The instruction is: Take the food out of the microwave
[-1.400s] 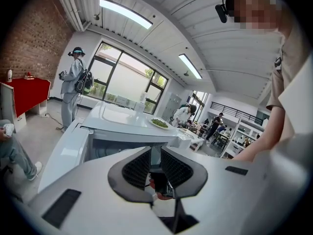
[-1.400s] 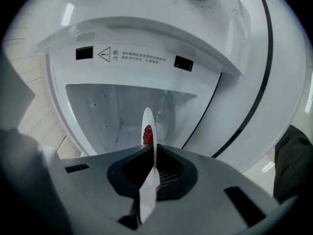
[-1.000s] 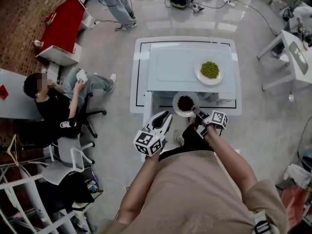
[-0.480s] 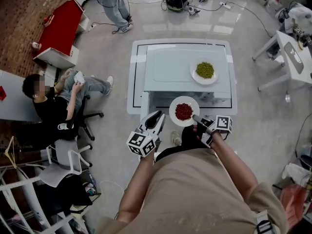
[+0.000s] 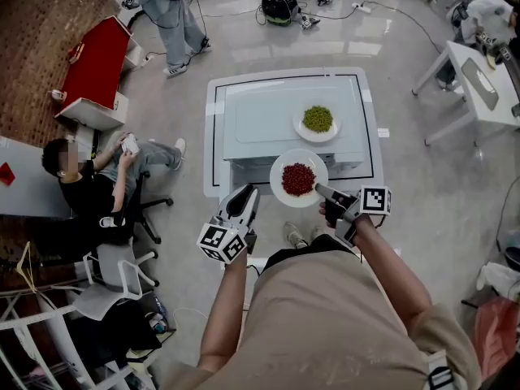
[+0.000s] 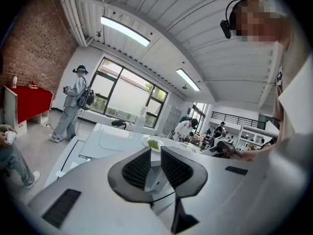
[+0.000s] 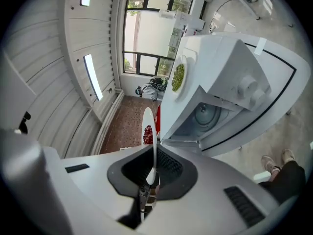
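A white plate of red food [image 5: 298, 179] hangs in front of the white microwave [image 5: 268, 124], above its top edge. My right gripper [image 5: 323, 191] is shut on the plate's near rim. In the right gripper view the plate [image 7: 153, 141] stands edge-on between the pads, with the red food [image 7: 147, 134] beyond and the open microwave cavity [image 7: 208, 115] to the right. A second plate with green food [image 5: 318, 119] rests on the microwave's top. My left gripper [image 5: 246, 197] hovers left of the plate, its jaws slightly apart and holding nothing.
The microwave stands on a white table with a black outline [image 5: 213, 136]. A seated person [image 5: 85, 181] and an office chair [image 5: 122, 254] are at the left, with a red cabinet [image 5: 101, 55] behind. Another person [image 5: 166, 6] stands at the back. A white table [image 5: 475, 75] is at the right.
My right gripper has lifted the plate of red food up from the microwave's front opening to above its top. The left gripper has risen a little.
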